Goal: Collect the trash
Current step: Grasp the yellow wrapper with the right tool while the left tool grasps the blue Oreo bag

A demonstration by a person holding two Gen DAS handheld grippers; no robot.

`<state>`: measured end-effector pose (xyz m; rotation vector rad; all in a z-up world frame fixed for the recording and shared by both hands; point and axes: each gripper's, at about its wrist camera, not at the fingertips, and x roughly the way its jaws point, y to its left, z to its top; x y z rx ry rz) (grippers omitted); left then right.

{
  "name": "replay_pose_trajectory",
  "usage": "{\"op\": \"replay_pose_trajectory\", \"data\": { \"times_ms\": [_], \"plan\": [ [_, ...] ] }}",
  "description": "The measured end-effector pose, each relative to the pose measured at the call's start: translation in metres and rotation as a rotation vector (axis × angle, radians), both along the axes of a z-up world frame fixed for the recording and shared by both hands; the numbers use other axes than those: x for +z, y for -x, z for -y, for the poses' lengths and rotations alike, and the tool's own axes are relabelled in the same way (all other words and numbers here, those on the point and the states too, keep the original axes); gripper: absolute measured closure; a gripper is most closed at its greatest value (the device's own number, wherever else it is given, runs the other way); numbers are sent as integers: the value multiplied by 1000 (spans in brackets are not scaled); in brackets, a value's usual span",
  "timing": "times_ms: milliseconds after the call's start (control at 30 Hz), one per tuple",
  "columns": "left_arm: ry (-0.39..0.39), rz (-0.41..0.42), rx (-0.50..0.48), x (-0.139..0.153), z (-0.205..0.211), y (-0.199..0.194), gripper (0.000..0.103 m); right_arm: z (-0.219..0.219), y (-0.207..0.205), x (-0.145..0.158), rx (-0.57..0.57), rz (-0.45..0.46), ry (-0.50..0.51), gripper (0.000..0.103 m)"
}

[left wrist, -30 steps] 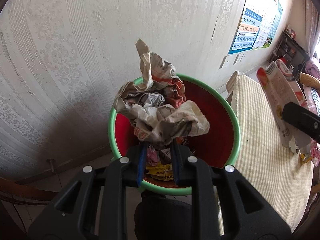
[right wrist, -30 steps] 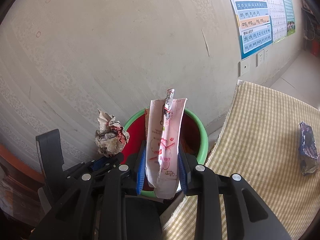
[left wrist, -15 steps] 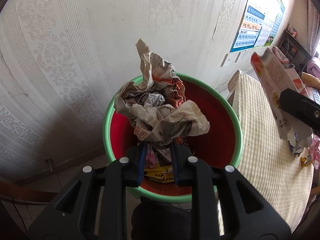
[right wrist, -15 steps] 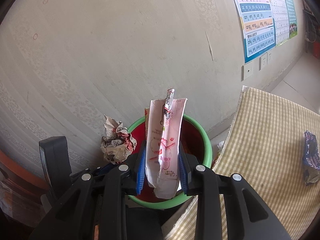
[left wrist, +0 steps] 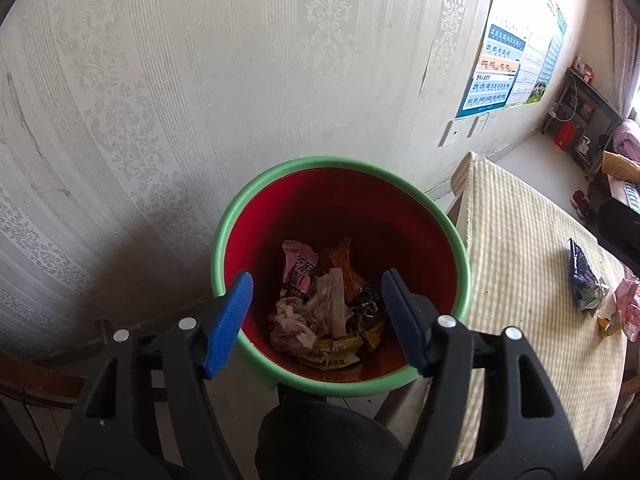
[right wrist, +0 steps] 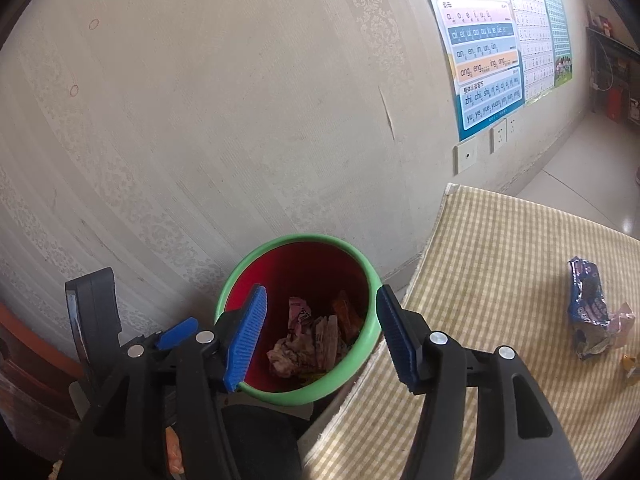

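Observation:
A red bin with a green rim (left wrist: 460, 240) stands by the wall; it also shows in the right wrist view (right wrist: 240, 268). Inside lie the crumpled newspaper ball (left wrist: 290, 322), a pale carton (left wrist: 337, 304) and several wrappers. My left gripper (left wrist: 320, 320) is open and empty above the bin. My right gripper (right wrist: 320, 336) is open and empty above the bin too. A blue wrapper (left wrist: 582, 280) lies on the checked table (left wrist: 520, 240), also seen in the right wrist view (right wrist: 588, 304). Pink (left wrist: 628, 296) and yellow (left wrist: 608, 322) scraps lie beside it.
The patterned wall (left wrist: 200, 80) is close behind the bin. Posters (right wrist: 488, 52) and wall sockets (right wrist: 466, 156) hang to the right. The left gripper's body (right wrist: 96, 312) shows at the left of the right wrist view. A shelf (left wrist: 576, 120) stands in the far corner.
Both grippers have opened. The crumpled newspaper has dropped from the left gripper and the pale carton from the right gripper; both now lie in the bin.

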<state>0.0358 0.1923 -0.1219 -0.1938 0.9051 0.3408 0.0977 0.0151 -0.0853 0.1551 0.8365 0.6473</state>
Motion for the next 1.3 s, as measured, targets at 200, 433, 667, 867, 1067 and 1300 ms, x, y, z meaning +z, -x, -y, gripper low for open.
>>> {"op": "replay_pose_trajectory", "data": {
  "times_ms": [200,433,667,867,1067,1300],
  "plan": [
    [-17,0,-50,4,29,3,38,43,19,7,-54,25,-2,44],
    [-43,21,-137,11,73,5,36,106,53,-12,-144,33,85,43],
    [-51,-14,-262,-7,128,-2,36,187,76,-70,-305,-76,165,43],
    [-27,-85,-372,-33,179,-14,36,246,59,-83,-445,-83,173,43],
    [-53,-107,-385,-39,203,-34,36,283,1,-98,-536,-138,186,43],
    [-95,-112,-457,-33,261,-90,31,298,-17,-128,-505,-244,113,74]
  ]
}}
